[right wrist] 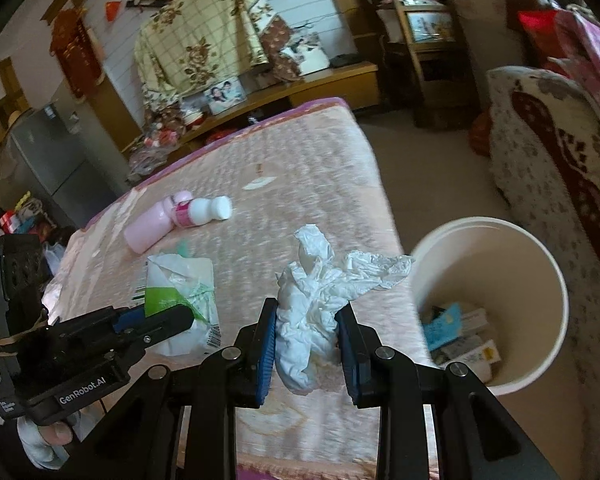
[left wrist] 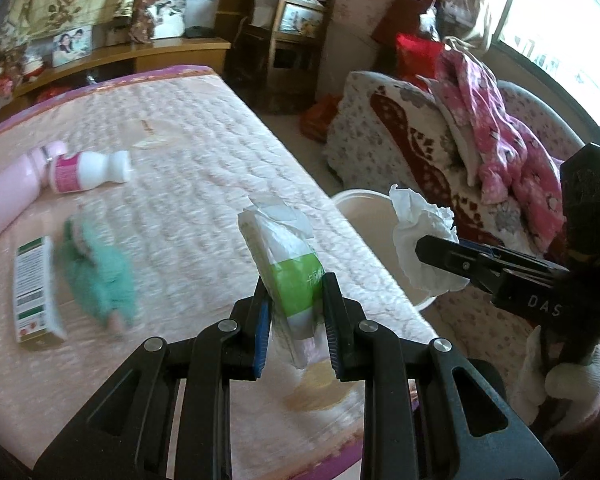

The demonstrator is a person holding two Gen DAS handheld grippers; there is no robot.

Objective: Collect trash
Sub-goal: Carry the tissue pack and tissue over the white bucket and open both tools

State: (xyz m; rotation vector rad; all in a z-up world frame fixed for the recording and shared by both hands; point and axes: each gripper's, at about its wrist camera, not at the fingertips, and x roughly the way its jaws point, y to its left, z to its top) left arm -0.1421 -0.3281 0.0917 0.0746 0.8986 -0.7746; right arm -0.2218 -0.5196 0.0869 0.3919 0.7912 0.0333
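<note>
In the left wrist view, the left gripper was clamped on a green and white tissue pack, which stood up between its two fingers above the pink bed cover. The right gripper reached in from the right, closed on a crumpled white tissue held over the white bucket just beside the bed edge. On the cover to the left lay a pink bottle, a white bottle, a green cloth and a small box.

In the right wrist view, the right gripper pinched the crumpled tissue between its pads, above the cover and left of the bucket, which already held some scraps. The left gripper held the tissue pack near the bottles.
</note>
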